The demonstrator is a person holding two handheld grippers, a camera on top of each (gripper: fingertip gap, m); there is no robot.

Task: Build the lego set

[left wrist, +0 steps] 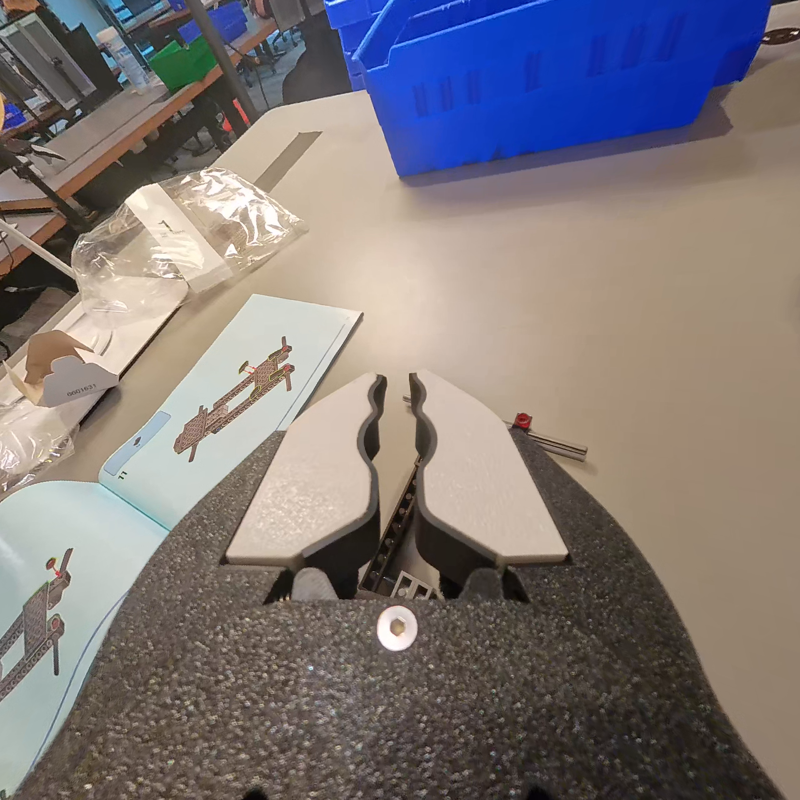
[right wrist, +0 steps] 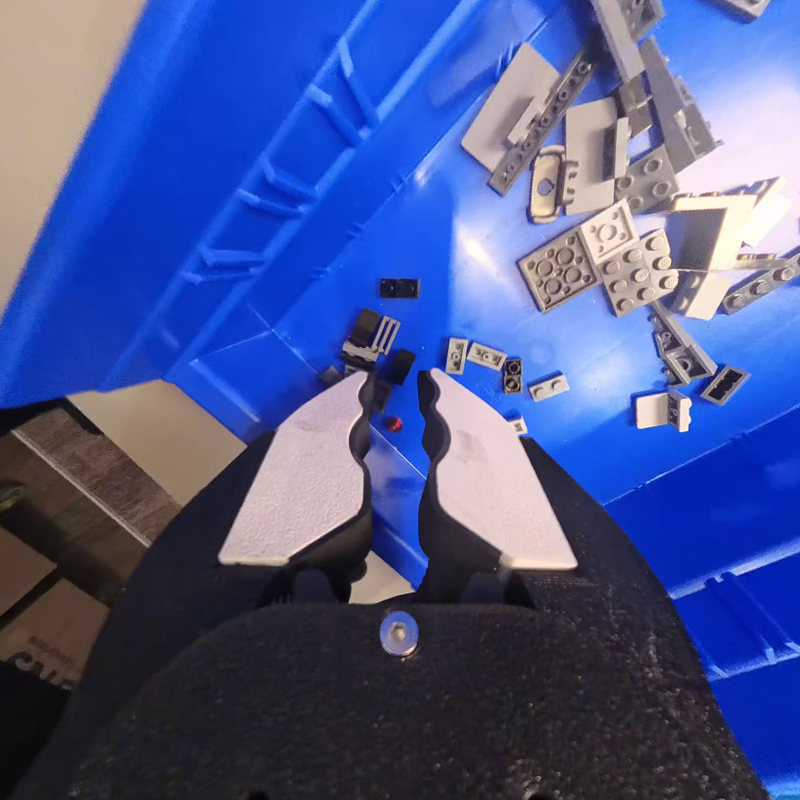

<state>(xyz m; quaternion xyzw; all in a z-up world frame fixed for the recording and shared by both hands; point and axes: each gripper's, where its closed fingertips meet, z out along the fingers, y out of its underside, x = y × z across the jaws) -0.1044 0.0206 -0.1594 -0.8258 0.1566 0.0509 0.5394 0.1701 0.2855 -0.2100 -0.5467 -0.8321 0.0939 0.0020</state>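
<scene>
My left gripper [left wrist: 397, 381] hovers low over the beige table [left wrist: 562, 281] with its jaws a little apart and bare table showing between the tips. Under it lies a black studded beam [left wrist: 396, 526] joined to a light grey piece [left wrist: 413, 584]; the pads do not press on it. A grey rod [left wrist: 558, 443] with a small red piece [left wrist: 523, 419] pokes out from behind the right finger. My right gripper [right wrist: 391, 376] is open inside a blue bin [right wrist: 476, 281], above a tiny red stud [right wrist: 393, 424] on the bin floor. Small black pieces [right wrist: 400, 366] lie at its left fingertip.
An open instruction booklet [left wrist: 242, 389], a clear plastic bag [left wrist: 173, 242] and a torn cardboard box [left wrist: 73, 376] lie to the left. Blue bins [left wrist: 541, 95] stand at the back. In the bin, several grey plates and bricks [right wrist: 606, 173] are heaped at the right, with small plates [right wrist: 485, 355] nearer. From my right tips it is roughly 4 centimeters to the tiny red stud [right wrist: 393, 424]; from my left, 40 centimeters. Measured from the fingertips, the light grey piece [left wrist: 413, 584] is 9 centimeters or so from the left gripper and 45 centimeters from the right.
</scene>
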